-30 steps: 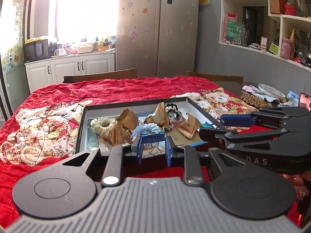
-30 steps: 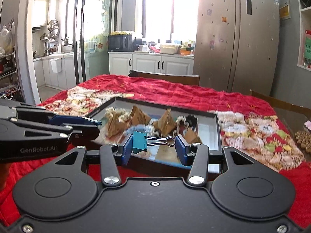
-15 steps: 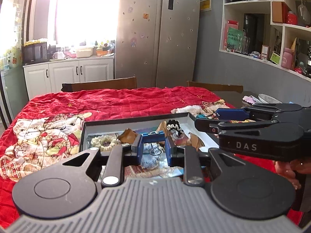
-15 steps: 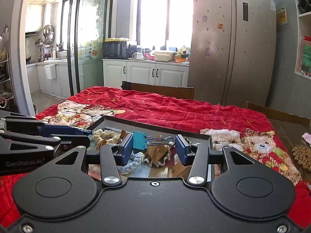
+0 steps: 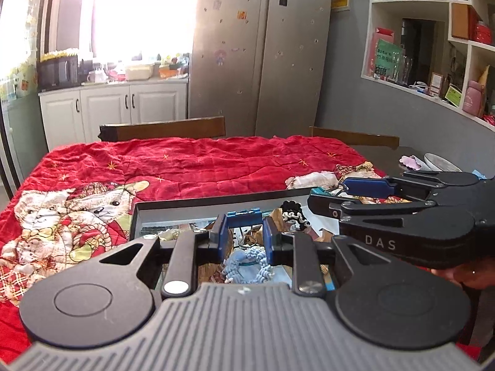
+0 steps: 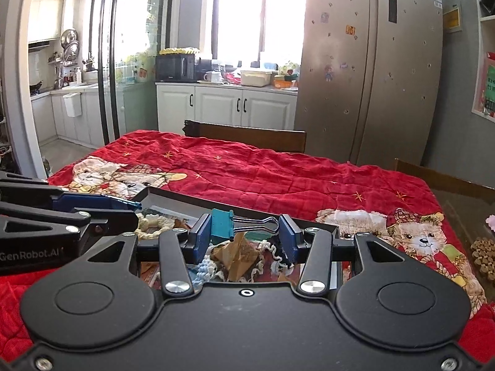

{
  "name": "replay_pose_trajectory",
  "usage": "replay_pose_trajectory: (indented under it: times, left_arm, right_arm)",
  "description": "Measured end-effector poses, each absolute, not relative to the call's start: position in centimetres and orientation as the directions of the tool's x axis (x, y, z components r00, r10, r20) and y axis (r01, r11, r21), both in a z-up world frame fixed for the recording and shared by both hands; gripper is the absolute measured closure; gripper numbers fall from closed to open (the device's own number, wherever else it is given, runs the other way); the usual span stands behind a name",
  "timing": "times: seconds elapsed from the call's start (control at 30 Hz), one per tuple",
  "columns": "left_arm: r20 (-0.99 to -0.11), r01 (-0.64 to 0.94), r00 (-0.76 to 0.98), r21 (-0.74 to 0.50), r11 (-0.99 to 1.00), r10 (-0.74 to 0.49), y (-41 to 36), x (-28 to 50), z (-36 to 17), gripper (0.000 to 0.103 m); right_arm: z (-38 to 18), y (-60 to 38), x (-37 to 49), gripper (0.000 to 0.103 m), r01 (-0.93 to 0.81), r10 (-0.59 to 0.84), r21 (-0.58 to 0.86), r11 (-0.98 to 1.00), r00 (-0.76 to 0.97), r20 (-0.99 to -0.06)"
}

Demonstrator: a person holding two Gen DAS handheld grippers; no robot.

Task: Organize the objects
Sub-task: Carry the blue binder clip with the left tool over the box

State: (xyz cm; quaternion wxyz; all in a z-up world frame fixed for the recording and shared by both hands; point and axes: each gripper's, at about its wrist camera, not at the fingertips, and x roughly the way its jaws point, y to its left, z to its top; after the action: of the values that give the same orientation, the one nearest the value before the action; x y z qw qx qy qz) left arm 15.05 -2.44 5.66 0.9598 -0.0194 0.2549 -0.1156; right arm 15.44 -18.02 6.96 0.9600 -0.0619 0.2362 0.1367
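My left gripper [image 5: 244, 235] is shut on a blue binder clip [image 5: 244, 216] and holds it above a black tray [image 5: 216, 201]. My right gripper [image 6: 246, 235] is shut on a teal binder clip [image 6: 222, 223], held sideways with its wire handles [image 6: 263, 223] between the pads. Both hover over the tray [image 6: 173, 194], which holds brown paper wedges [image 6: 236, 252], crocheted pieces [image 5: 244, 262] and a black-and-white one [image 5: 292, 211]. The right gripper shows at the right of the left wrist view [image 5: 328, 196]; the left gripper shows at the left of the right wrist view [image 6: 123, 205].
The tray sits on a red quilted cloth with bear prints [image 5: 191, 164] over a table. Wooden chair backs [image 5: 162, 131] stand at the far edge. A bowl [image 5: 439, 162] and small items lie at the table's right end. A fridge [image 6: 368, 68] stands behind.
Both grippers have risen and tilted up with their clips still held. The tray and its contents now sit lower in both views, partly hidden behind the gripper bodies.
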Motion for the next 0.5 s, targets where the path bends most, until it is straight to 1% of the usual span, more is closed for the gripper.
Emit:
replay_pose_trajectory:
  times: [0.23, 0.5]
  left_arm:
    - [-0.521, 0.208, 0.816, -0.139, 0.968, -0.250, -1.9, 17.9, 5.4, 0.076]
    - [-0.549, 0.190, 0.803, -0.133, 0.973, -0.232, -1.8, 20.5, 5.0, 0.076]
  right_arm:
    - [6.7, -17.9, 18.5, 0.058, -0.272, 0.214, -0.049, 0.961, 0.844, -0.492]
    - [5.4, -18.1, 21.4, 0.058, -0.261, 0.206, -0.028, 0.965, 0.819, -0.535]
